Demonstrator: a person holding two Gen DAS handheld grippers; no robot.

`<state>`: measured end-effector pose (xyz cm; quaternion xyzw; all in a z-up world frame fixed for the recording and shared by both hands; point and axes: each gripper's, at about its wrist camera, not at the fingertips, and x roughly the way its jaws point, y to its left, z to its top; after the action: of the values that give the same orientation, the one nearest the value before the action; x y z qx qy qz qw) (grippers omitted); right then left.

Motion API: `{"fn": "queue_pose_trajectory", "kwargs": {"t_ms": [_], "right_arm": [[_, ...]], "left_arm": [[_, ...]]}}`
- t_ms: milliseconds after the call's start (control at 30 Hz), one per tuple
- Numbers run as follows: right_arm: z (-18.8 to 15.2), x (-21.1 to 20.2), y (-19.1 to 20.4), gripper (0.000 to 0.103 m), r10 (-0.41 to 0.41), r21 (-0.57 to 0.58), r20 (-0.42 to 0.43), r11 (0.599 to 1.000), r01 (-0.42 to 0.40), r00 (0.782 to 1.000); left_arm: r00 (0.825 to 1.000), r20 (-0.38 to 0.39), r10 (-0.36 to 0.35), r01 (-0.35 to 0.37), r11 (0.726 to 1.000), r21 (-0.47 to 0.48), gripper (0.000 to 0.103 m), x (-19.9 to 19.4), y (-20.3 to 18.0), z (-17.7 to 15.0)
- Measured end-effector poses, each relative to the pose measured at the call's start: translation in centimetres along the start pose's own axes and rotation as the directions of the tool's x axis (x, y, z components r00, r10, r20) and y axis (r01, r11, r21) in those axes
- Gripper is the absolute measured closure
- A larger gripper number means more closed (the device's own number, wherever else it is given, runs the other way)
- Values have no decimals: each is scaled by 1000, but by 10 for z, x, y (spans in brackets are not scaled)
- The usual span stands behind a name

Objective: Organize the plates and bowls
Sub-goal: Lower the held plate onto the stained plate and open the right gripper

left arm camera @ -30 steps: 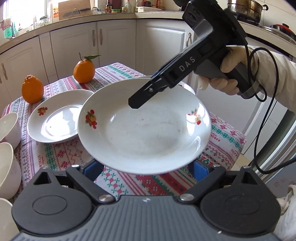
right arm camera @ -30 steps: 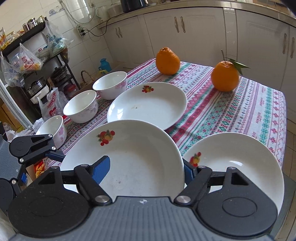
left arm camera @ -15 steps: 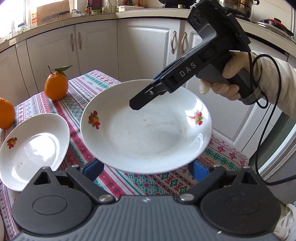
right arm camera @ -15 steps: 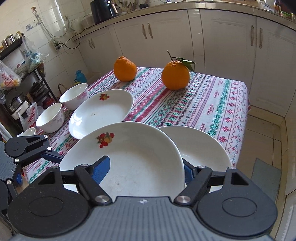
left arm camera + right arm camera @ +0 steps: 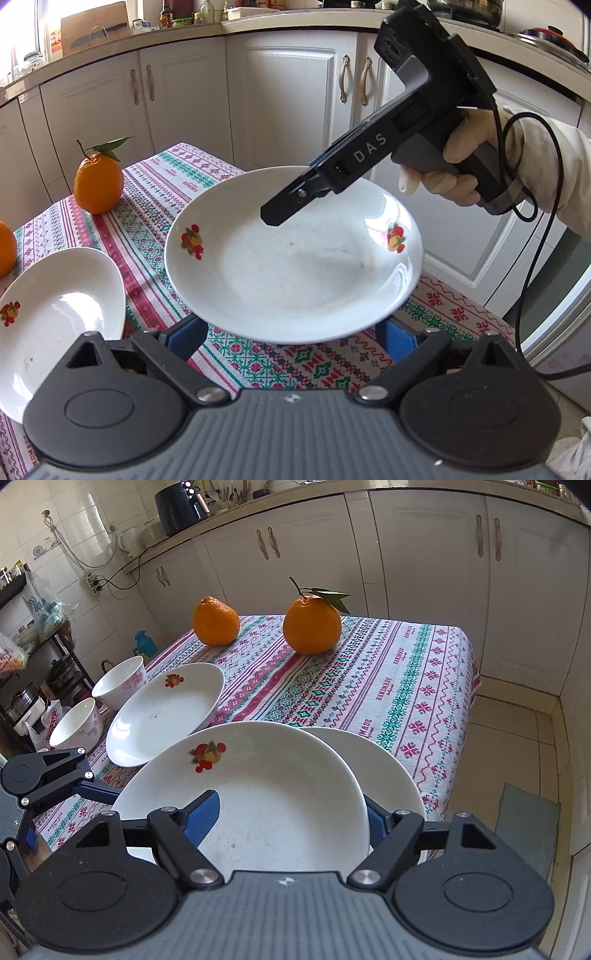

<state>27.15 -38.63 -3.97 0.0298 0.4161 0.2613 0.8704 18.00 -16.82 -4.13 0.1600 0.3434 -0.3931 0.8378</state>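
A patterned tablecloth (image 5: 388, 686) covers the kitchen table. The raised plate (image 5: 258, 794) is pinched at its rim by the right gripper (image 5: 291, 814), overlapping a second plate (image 5: 388, 768) at the table's edge. The left gripper (image 5: 291, 334) has its jaws spread wide under the near rim. A third plate (image 5: 166, 709) and two bowls (image 5: 118, 681) lie left.

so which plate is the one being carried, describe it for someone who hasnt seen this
On the patterned tablecloth lie two white plates. A third, the carried plate, hangs above the nearer one, pinched at its rim by the right gripper. It alone is off the cloth.
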Motion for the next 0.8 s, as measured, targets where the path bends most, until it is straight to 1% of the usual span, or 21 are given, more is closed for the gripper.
{"fn": "queue_pose_trajectory", "kwargs": {"t_ms": [167,433,800], "right_arm": [[-2,0,-8,18,-21,12,0,1000,21,1000],[-4,1,-18,18,-43,28,-7,999,43,999],[-11,-3,-22,17,-53,48,-13,997,54,998]], "left_arm": [[1000,-4,-8,8,1000,14,6,8,-1,5],[1000,-15,-27,27,1000,-2,6,21,3,9],[1000,-14,-28,27,999,-18,6,29,9,9]]}}
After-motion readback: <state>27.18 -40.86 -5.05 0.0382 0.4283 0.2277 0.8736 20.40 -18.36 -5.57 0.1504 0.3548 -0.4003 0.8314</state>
